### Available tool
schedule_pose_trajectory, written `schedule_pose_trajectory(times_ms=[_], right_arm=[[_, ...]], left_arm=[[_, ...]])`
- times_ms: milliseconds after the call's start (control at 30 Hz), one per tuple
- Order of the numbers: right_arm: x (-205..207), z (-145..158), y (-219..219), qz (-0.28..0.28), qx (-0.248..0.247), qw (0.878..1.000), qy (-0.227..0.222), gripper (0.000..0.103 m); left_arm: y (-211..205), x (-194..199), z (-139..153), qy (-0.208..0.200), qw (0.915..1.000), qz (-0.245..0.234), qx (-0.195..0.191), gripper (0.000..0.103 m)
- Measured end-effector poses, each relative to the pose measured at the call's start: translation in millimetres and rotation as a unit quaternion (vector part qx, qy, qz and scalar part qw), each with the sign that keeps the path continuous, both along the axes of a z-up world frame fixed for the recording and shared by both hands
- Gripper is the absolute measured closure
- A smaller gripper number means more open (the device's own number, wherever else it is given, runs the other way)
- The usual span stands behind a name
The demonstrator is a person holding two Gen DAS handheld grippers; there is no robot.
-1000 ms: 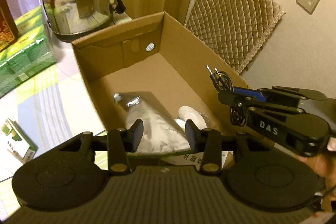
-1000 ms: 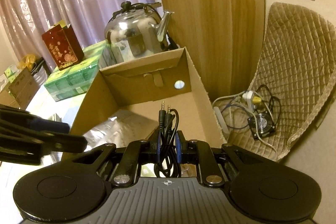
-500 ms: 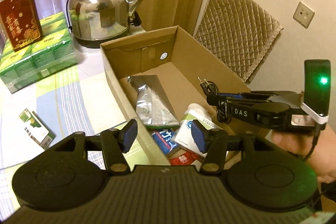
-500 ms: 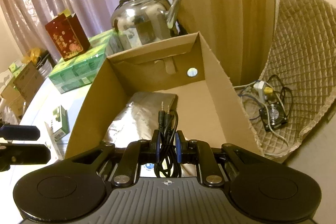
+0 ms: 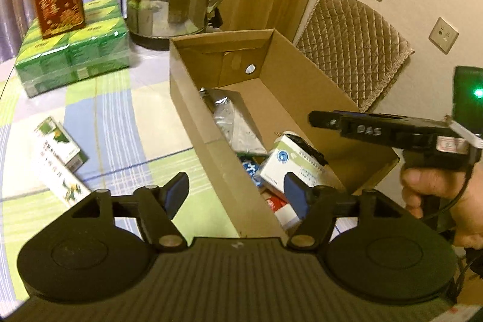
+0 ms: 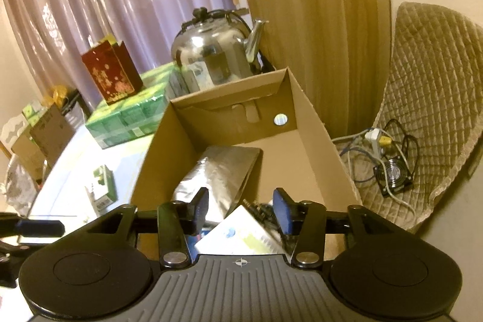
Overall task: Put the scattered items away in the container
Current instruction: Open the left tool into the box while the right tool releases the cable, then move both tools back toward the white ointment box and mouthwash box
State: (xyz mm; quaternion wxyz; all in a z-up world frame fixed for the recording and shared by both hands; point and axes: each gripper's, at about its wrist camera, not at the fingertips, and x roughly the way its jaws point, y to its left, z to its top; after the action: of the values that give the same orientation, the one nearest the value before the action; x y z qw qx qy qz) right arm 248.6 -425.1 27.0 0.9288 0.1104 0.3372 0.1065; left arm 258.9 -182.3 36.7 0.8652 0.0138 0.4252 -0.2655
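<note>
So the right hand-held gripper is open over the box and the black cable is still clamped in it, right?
Not quite. The right hand-held gripper is open over the box, but it holds nothing; the right wrist view shows the cable lying in the box beneath it.

A table with a checked cloth (image 5: pixel 126 122) of pale green, blue and white carries everything. On it stands an open cardboard box (image 5: pixel 193 98), with a steel kettle (image 5: pixel 169 5) right behind it. Left of the kettle sits a wrapped pack of green cartons (image 5: pixel 72 56). Two small green-and-white boxes (image 5: pixel 60 153) lie near the left edge.
</note>
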Motion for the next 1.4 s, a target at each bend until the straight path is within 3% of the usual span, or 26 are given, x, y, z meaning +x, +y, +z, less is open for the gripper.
schedule_pose_trajectory(times_ms=[267,333,633,967,1400], right_arm=[[-64,19,13,-0.003,0.017,1.000,-0.023,0.033],[-81,22,20,0.002,0.022,0.999,-0.025,0.026],[-133,22,56,0.041,0.026,0.999,-0.010,0.012],[-147,15,118,0.117,-0.009,0.993,-0.002,0.008],[-128,-6,176,0.169,-0.034,0.985,0.012,0.007]], left_arm=[[31,-35,-1,0.000,0.9991,0.038,-0.017,0.022],[41,-46,-1,-0.005,0.9985,0.052,-0.018,0.014],[113,-89,-20,0.002,0.9906,0.137,0.001,0.002],[189,-126,-33,0.015,0.9743,0.224,0.019,0.001],[233,-144,-42,0.029,0.9642,0.263,0.013,0.001]])
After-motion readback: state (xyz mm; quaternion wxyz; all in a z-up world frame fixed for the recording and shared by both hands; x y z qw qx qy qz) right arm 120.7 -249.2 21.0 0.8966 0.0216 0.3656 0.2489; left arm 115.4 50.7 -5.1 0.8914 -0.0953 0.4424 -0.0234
